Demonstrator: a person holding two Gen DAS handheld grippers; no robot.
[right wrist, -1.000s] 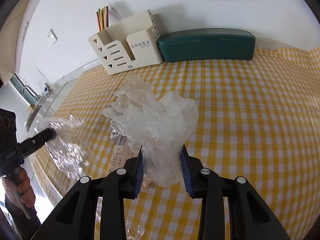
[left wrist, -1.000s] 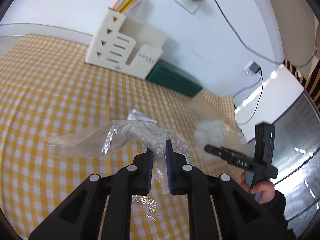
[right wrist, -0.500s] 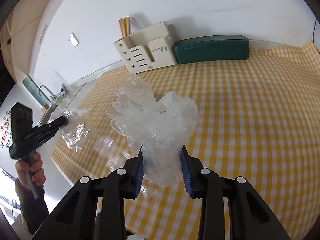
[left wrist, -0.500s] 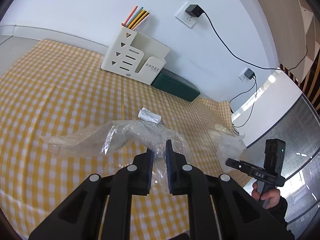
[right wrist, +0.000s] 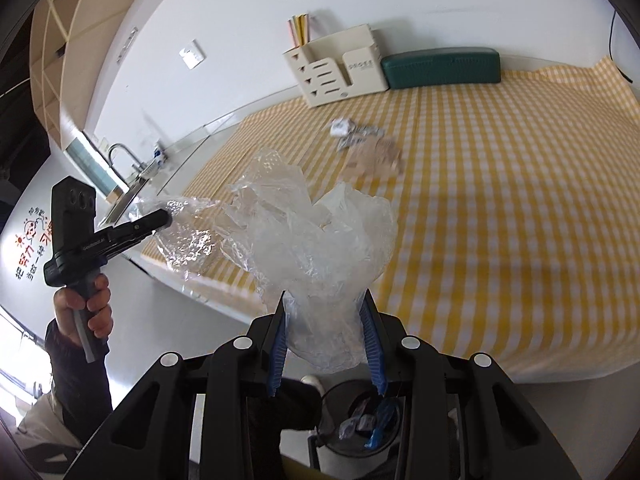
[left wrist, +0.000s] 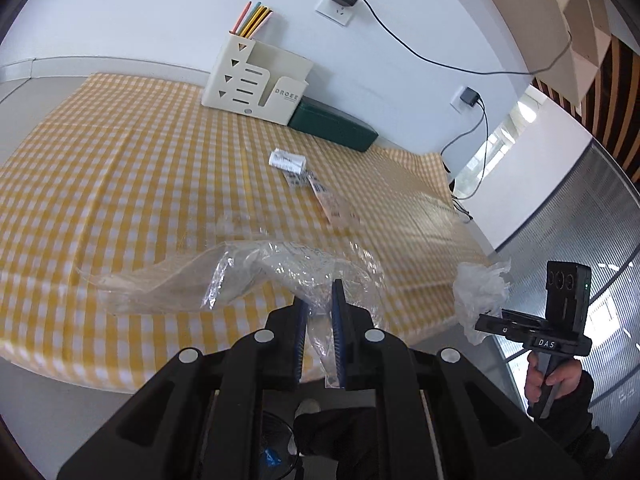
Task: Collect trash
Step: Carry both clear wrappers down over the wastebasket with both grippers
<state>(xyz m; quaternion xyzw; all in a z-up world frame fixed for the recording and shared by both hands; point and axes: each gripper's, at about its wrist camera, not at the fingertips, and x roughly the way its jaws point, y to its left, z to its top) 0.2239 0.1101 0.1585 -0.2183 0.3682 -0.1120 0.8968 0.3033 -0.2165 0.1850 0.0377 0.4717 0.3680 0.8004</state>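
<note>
My left gripper (left wrist: 318,300) is shut on a clear plastic wrapper (left wrist: 224,276) and holds it in the air over the front edge of the yellow checked table (left wrist: 120,184). My right gripper (right wrist: 325,308) is shut on a crumpled clear plastic bag (right wrist: 320,232), also off the table. Each gripper shows in the other's view: the right one (left wrist: 486,322) with its bag, the left one (right wrist: 164,218) with its wrapper. A dark trash bin (right wrist: 360,420) with scraps inside stands on the floor below the right gripper. Paper scraps (left wrist: 312,184) lie on the table; they also show in the right wrist view (right wrist: 364,144).
A cream desk organizer (left wrist: 256,80) with pencils and a green case (left wrist: 332,130) stand at the back against the wall. Cables hang from wall sockets (left wrist: 340,4). A sink with a tap (right wrist: 128,176) is at the far left.
Both grippers have pulled back from over the table to beyond its front edge, still holding their plastic. The bin has come into view below.
</note>
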